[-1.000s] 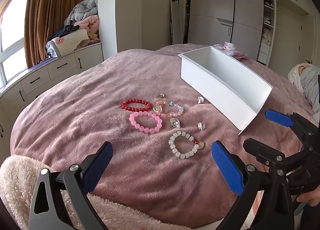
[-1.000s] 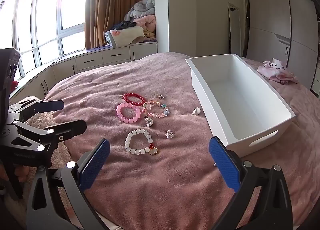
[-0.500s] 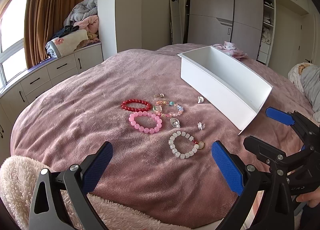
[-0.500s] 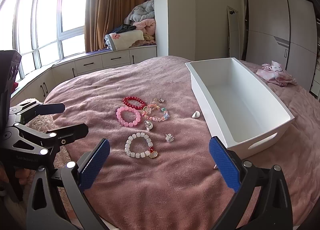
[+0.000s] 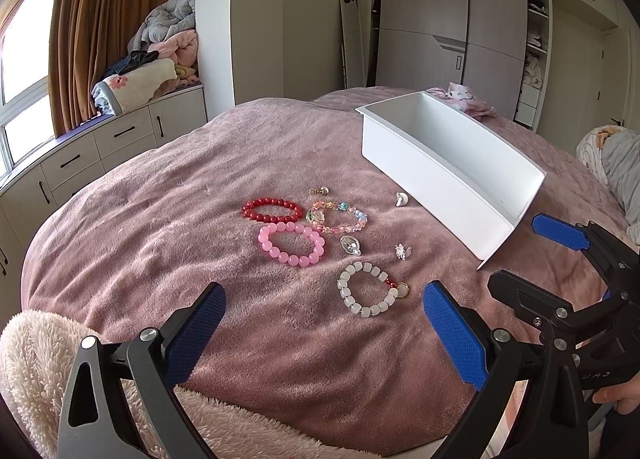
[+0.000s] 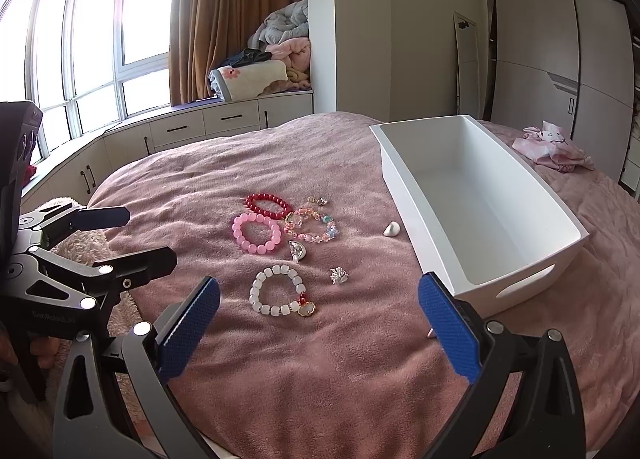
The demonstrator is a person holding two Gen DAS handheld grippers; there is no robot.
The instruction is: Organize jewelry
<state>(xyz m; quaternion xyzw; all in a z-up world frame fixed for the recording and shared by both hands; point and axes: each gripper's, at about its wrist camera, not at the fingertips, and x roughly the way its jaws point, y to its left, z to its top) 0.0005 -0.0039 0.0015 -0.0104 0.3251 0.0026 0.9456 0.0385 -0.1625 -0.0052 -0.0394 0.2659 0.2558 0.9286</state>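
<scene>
The left tool (image 5: pixel 324 335) sits low in the frame, blue-padded fingers (image 5: pixel 194 333) spread wide, gripping nothing. The right tool (image 6: pixel 318 329) sits low too, equally wide and empty-handed.

The blanket (image 5: pixel 168 227) is dusty pink. On it lie a red bracelet (image 5: pixel 272 210), a pink bracelet (image 5: pixel 291 244), a milky white bracelet (image 5: pixel 367 290) with red beads and a gold charm, and a pastel multicoloured one (image 5: pixel 338 216). The bin (image 6: pixel 480 203) is plain white. Both grippers' pads (image 6: pixel 188 329) are blue, textured, on black frames.
</scene>
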